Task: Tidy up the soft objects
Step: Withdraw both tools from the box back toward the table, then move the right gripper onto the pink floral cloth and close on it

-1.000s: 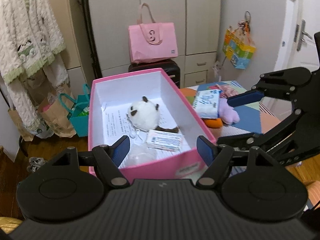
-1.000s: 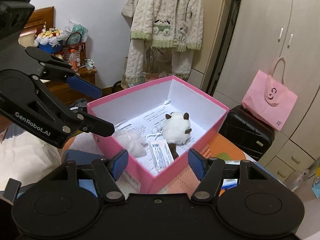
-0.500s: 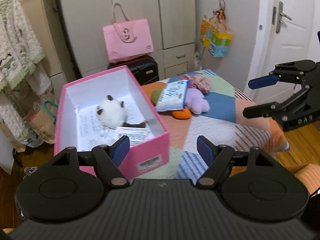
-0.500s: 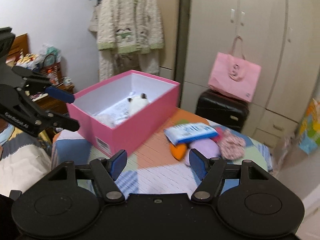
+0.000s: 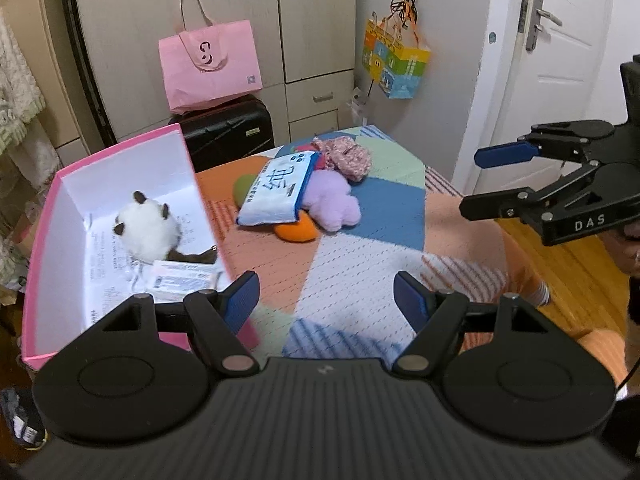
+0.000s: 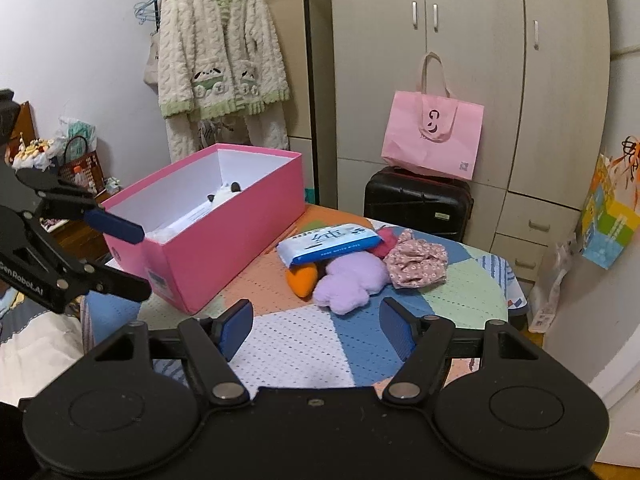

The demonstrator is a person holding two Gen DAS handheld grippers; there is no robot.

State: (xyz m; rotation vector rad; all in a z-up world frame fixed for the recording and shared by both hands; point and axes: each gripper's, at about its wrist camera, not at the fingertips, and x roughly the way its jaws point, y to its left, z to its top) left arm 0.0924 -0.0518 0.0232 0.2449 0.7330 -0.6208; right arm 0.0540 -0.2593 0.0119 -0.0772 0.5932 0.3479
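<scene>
While both grippers hang over the table:
Left gripper (image 5: 326,300): spread, empty; "GenRobot.AI".
Right gripper (image 6: 316,326): just opening, empty; "DAS".
Tissue pack (image 6: 328,243): Chinese characters.

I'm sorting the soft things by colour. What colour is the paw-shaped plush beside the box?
Pale lilac purple: the paw-shaped plush shows best in the right wrist view.

Pink box (image 5: 188,152), white inside. White plush (image 5: 146,226) with dark ears in it. Bench cover (image 5: 360,248): patchwork of orange, blue, pale green, white dotted and striped. Lilac plush (image 6: 352,280); orange plush (image 6: 303,280); pink floral cloth (image 6: 418,260); white-and-blue tissue pack (image 6: 328,244). Pink tote bag (image 6: 432,140); black suitcase (image 6: 416,202).
</scene>
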